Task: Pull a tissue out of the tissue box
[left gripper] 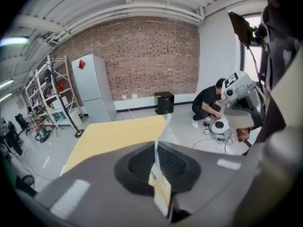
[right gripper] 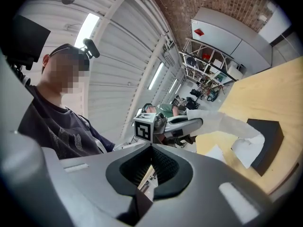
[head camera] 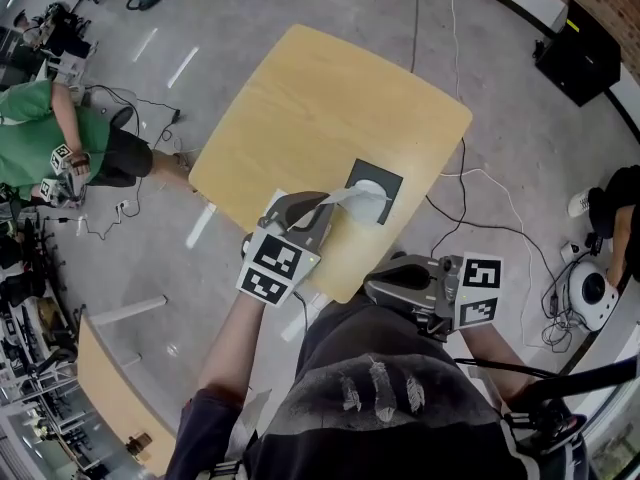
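Note:
A black tissue box [head camera: 376, 191] sits on the wooden table [head camera: 310, 108] near its front edge. A white tissue [head camera: 345, 196] stretches from the box's opening to my left gripper [head camera: 322, 204], which is shut on the tissue's end and held above the table to the left of the box. In the left gripper view the tissue [left gripper: 160, 171] shows edge-on, pinched between the jaws. In the right gripper view the tissue [right gripper: 227, 123] runs sloping from the left gripper [right gripper: 185, 125] down to the box [right gripper: 266, 141]. My right gripper [head camera: 385, 286] hangs shut and empty off the table's front edge.
A white sheet [right gripper: 215, 153] lies on the table beside the box. A person in green [head camera: 40, 128] is at the left and another crouches at the right [head camera: 620, 208]. Cables [head camera: 500, 228] trail on the floor. A second table [head camera: 110, 388] stands lower left.

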Demonstrator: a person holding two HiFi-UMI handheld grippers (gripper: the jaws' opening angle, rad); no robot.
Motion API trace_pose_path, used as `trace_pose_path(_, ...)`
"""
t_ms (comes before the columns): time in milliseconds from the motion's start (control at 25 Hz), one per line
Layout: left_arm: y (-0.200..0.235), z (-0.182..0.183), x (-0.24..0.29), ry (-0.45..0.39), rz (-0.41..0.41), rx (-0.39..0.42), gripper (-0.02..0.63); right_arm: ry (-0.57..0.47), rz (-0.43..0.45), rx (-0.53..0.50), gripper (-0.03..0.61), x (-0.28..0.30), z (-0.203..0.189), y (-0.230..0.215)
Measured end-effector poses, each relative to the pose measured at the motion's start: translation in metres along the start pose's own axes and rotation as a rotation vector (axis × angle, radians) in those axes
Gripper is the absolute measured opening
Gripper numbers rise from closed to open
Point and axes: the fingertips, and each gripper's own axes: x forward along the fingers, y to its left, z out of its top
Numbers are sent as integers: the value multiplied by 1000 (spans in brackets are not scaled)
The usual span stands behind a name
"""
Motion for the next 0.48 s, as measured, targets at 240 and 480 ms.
trace_pose_path(240, 18, 13, -21, -67, 17, -188, 2, 27, 19, -2, 0, 4, -2, 1)
trace_pose_path(480, 25, 10, -38, -95, 36, -314, 2, 61, 38, 0, 0, 6, -8, 2)
